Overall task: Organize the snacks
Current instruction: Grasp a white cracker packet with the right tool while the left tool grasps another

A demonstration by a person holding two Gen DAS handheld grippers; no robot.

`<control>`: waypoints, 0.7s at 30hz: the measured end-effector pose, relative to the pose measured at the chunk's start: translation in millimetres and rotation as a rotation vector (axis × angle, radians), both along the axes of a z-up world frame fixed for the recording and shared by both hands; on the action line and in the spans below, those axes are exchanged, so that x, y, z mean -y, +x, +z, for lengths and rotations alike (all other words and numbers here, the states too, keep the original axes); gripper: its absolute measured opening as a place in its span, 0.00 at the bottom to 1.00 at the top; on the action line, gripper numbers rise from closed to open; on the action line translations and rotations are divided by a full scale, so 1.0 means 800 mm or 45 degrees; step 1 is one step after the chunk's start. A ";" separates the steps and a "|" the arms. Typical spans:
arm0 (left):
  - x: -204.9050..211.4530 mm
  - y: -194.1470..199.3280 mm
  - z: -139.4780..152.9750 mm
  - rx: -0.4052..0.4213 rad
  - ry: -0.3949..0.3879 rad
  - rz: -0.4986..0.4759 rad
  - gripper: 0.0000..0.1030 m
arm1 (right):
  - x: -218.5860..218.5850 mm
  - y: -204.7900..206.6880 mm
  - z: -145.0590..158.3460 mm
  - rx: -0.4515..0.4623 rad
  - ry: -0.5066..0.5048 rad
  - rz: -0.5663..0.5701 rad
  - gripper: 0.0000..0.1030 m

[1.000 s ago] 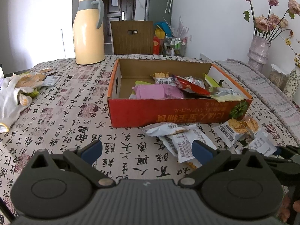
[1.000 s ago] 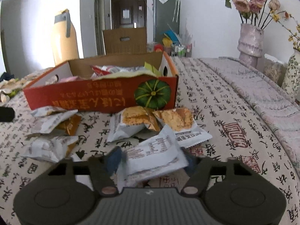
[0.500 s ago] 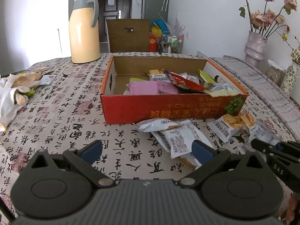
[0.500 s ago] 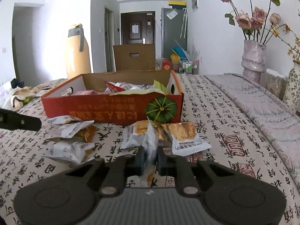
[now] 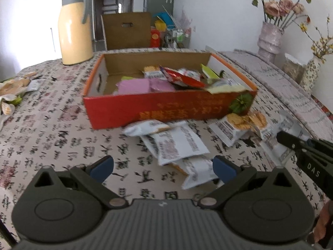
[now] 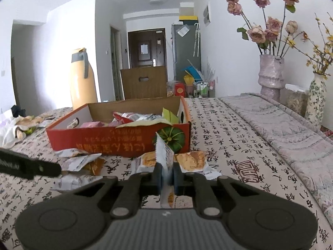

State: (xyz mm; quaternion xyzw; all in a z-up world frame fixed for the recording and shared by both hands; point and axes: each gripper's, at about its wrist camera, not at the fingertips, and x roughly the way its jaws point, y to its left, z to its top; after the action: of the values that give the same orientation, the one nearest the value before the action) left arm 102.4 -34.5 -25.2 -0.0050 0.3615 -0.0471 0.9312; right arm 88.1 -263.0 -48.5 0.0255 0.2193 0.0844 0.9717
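Observation:
A red cardboard box (image 5: 166, 108) holds several snack packets and stands mid-table; it also shows in the right wrist view (image 6: 116, 143). Several white snack packets (image 5: 179, 143) lie on the cloth in front of it. My left gripper (image 5: 163, 166) is open and empty, just above those packets. My right gripper (image 6: 166, 175) is shut on a white snack packet (image 6: 164, 156), held edge-on above the table in front of the box. That gripper and its packet (image 5: 289, 133) show at the right of the left wrist view.
A yellow thermos jug (image 5: 73, 29) stands behind the box on the left. Vases with flowers (image 6: 270, 73) stand at the right edge. A white bag and wrappers (image 5: 10, 91) lie at far left. More packets (image 6: 187, 160) lie by the box's right corner.
My right gripper closed on the white packet and lifted it off the table. My left gripper moved closer to the packets in front of the box, still open.

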 end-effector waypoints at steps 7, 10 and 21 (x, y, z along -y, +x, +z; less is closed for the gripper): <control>0.029 0.010 -0.010 -0.069 0.012 0.004 1.00 | 0.014 -0.002 -0.004 0.009 0.053 0.003 0.10; 0.034 0.018 -0.013 -0.090 0.005 0.028 0.99 | 0.018 -0.003 -0.005 0.013 0.074 0.013 0.10; 0.044 0.038 -0.028 -0.182 -0.004 0.074 0.51 | 0.026 -0.003 -0.012 0.008 0.121 0.042 0.10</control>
State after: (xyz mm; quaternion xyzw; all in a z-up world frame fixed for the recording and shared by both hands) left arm 132.9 -69.7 -47.9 -0.0202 0.4266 -0.0202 0.9040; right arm 85.4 -283.7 -57.8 0.0675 0.2124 0.1109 0.9685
